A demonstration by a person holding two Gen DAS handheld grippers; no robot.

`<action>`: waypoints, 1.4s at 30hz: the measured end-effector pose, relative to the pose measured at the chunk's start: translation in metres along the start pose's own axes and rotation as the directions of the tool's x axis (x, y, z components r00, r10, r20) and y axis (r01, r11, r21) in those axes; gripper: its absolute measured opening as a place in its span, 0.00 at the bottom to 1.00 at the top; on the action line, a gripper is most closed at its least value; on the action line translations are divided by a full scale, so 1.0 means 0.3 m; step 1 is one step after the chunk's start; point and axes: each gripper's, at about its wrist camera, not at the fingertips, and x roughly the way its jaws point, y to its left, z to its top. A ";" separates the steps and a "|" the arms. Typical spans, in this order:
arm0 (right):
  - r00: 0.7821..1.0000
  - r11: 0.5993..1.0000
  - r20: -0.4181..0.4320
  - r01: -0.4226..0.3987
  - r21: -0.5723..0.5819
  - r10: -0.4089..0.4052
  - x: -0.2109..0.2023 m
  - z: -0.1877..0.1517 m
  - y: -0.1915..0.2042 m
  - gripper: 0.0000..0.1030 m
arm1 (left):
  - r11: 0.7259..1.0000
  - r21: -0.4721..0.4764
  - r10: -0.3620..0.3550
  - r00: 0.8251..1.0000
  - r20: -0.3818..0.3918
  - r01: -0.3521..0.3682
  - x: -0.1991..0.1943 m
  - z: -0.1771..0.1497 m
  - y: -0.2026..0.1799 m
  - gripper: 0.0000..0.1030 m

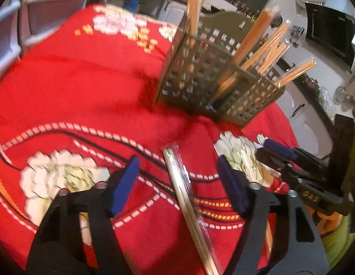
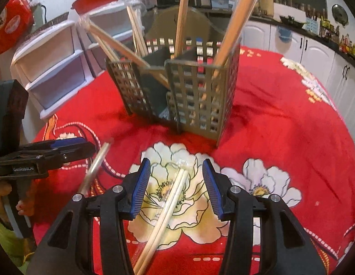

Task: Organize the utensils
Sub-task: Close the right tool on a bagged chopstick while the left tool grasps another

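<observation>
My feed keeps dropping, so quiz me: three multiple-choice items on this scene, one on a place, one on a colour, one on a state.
1. Where does the pale chopstick pair lie?
A. in the caddy
B. on the cloth, between the right gripper's jaws
C. on the drawer unit

2. What colour is the tablecloth?
A. red with white flowers
B. plain blue
C. green checks

3. How does the left gripper stand to the silver pair?
A. shut on it, lifted
B. jaws apart on either side of it, not pressing
C. far from it

Key:
1 B: the right gripper straddles the wrapped pair lying on a flower.
2 A: red cloth, white blooms.
3 B: cloth shows between each pad and the pair.

The caddy holds only wooden sticks.
</observation>
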 end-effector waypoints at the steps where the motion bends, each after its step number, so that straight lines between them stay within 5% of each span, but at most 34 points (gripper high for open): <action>1: 1.000 1.000 -0.018 0.000 -0.002 0.000 0.017 -0.001 0.000 0.44 | 1.000 -0.008 -0.006 1.000 -0.012 0.006 0.009 -0.005 0.005 0.48; 10: 0.994 1.000 -0.107 0.021 -0.018 -0.023 0.135 -0.012 0.008 0.40 | 0.999 0.032 0.039 0.998 -0.043 -0.037 0.049 -0.010 -0.014 0.43; 17: 0.994 0.997 -0.099 0.042 -0.059 -0.048 0.147 -0.015 0.033 0.22 | 0.992 0.084 0.102 0.994 -0.038 -0.098 0.095 0.018 -0.057 0.42; 26: 0.996 0.999 -0.085 -0.033 -0.041 0.029 0.128 0.005 0.044 0.12 | 0.973 0.136 0.193 0.980 -0.040 -0.186 0.115 0.041 -0.082 0.11; 30: 0.997 0.998 -0.059 -0.045 -0.047 0.042 0.097 0.019 0.054 0.11 | 0.974 0.147 0.180 0.983 -0.041 -0.172 0.107 0.059 -0.091 0.03; 42: 0.994 0.993 0.077 -0.066 -0.096 0.074 -0.071 0.115 0.095 0.10 | 0.985 0.126 0.104 0.991 0.085 -0.114 -0.074 0.115 -0.142 0.02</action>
